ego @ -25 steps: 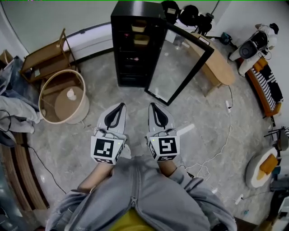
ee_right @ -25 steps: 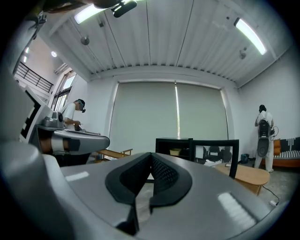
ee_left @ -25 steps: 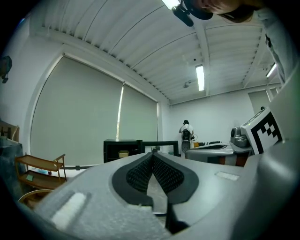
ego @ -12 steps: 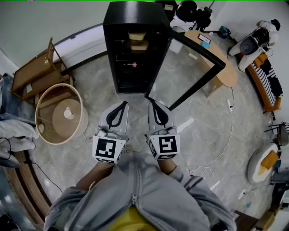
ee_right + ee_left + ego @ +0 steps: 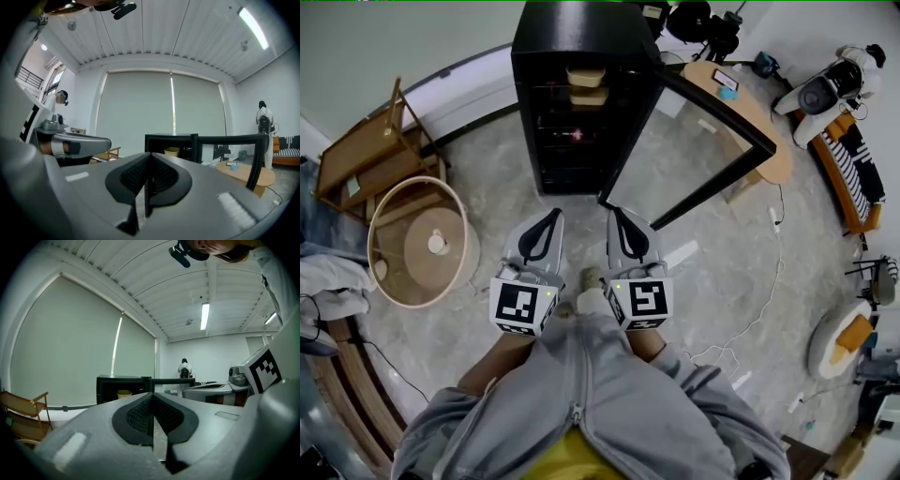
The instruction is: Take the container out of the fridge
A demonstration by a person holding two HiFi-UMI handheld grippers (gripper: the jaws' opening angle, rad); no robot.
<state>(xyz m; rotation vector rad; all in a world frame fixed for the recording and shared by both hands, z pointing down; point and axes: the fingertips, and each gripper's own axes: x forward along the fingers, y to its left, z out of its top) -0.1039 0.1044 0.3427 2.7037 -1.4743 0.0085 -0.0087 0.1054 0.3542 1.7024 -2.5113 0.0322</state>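
A black fridge (image 5: 581, 84) stands ahead on the floor, its glass door (image 5: 694, 150) swung open to the right. Two tan containers (image 5: 586, 75) sit on its upper shelves, one above the other. My left gripper (image 5: 551, 217) and right gripper (image 5: 617, 216) are held side by side, pointing at the fridge and still well short of it. Both are shut with nothing between the jaws. In the left gripper view the fridge (image 5: 123, 389) and a container (image 5: 123, 393) show beyond the closed jaws. The right gripper view shows the container (image 5: 171, 151) inside the fridge (image 5: 161, 140).
A round wicker basket (image 5: 384, 272) and a wooden rack (image 5: 366, 155) stand to the left. A curved wooden table (image 5: 759, 122) lies behind the open door. Cables (image 5: 759, 309) trail over the floor at the right. A shoe tip (image 5: 592, 277) shows between the grippers.
The person has stepped toward the fridge, which now sits closer and more centred. A shoe has come into view between the grippers. Both grippers stay shut.
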